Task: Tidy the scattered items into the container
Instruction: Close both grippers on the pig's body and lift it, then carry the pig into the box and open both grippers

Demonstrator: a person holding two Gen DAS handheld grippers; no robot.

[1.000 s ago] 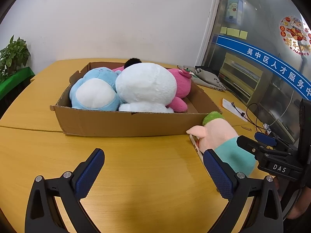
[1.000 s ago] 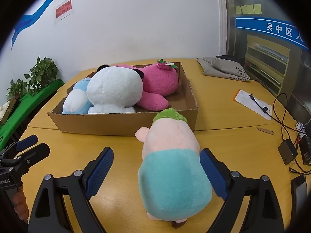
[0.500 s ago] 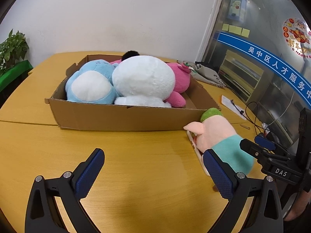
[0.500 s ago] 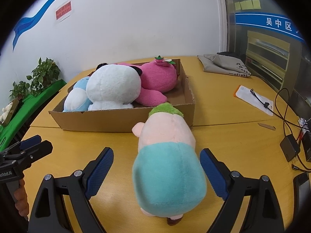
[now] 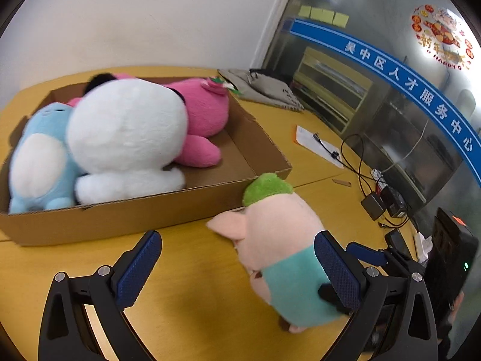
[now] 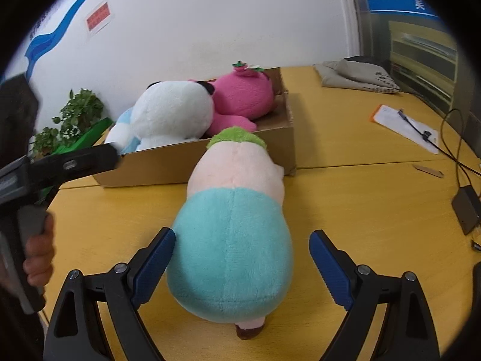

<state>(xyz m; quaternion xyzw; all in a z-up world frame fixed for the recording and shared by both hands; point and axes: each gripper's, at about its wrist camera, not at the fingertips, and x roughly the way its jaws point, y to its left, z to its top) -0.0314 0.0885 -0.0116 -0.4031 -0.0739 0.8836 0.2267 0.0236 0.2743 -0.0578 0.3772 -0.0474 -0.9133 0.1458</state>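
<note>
Yellow table (image 6: 345,204). Cardboard box (image 5: 126,216) toward far edge, holding white plush (image 5: 126,129), pink plush (image 5: 204,114), blue plush (image 5: 36,162), packed touching. Pig plush (image 6: 231,225), teal body, green tuft, lies on table w/ head at box's near right corner. Right gripper (image 6: 240,258) jaws wide, straddling pig's teal rear; left pad seems to touch, right pad clear. Left gripper (image 5: 237,267) jaws wide, just left of pig, nothing gripped.

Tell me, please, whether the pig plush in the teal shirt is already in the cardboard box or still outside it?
Outside. The pig plush stands on the table before the cardboard box, between the open right gripper pads.
</note>
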